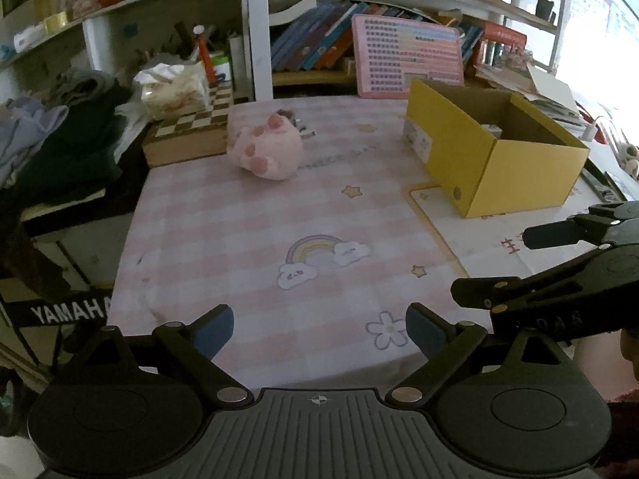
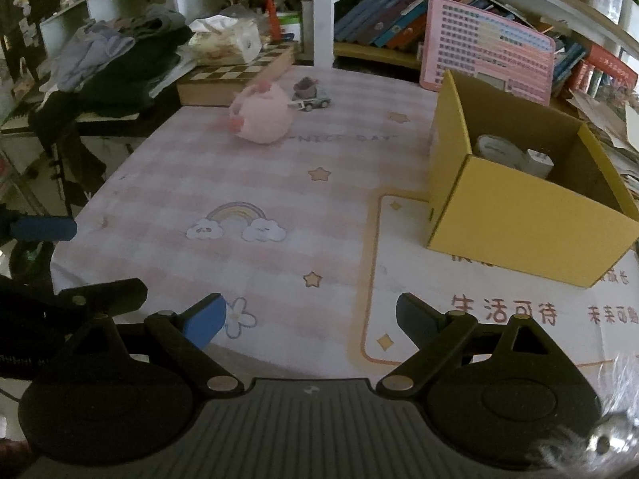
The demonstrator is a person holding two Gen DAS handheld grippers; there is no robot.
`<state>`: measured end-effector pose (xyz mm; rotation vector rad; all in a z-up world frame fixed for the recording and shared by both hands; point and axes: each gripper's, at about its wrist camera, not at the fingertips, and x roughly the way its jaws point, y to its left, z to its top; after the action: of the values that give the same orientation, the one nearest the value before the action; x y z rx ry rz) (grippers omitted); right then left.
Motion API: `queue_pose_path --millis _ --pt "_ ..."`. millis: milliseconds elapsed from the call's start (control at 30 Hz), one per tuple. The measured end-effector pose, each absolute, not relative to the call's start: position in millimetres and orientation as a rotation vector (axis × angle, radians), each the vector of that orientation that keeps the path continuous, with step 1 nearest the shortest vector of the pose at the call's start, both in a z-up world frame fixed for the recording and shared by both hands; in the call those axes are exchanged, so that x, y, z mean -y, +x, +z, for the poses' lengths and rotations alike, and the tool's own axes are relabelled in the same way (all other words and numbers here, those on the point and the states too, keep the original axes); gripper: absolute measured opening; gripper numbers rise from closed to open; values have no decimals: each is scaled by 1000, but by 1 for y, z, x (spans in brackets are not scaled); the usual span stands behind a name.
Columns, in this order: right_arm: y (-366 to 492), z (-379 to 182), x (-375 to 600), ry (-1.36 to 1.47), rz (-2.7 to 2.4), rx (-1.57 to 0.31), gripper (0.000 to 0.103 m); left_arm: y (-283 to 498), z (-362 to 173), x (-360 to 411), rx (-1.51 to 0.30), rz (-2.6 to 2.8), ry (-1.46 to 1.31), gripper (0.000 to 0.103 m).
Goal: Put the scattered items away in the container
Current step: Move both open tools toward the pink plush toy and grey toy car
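Plush toy point(image 1: 265, 147) lies near the table's point(image 1: 247, 219) far edge; left gripper point(image 1: 319, 329) and right gripper point(image 2: 309, 319) angle downward over the near edge, jaws spread, empty.

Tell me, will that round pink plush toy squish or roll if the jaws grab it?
The round pink plush toy looks soft and stuffed, so it would probably squash rather than slip. Its ball-like body seems apt to roll if nudged across the checked pink tablecloth. It is likely light for its size.
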<state>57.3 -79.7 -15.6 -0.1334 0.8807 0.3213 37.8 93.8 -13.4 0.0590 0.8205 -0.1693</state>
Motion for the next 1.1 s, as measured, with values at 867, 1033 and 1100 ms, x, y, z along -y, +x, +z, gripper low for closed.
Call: queue_pose_path --millis 867,1033,1100 --pt "195 -13 54 -138 452 -870 93 141 -19 -112 -805 -21 3 95" --pt "232 -7 48 -142 464 -848 93 169 -22 -104 -794 -30 7 95" --pt "247 -6 45 -150 472 -844 93 180 -24 -101 -794 -30 10 95"
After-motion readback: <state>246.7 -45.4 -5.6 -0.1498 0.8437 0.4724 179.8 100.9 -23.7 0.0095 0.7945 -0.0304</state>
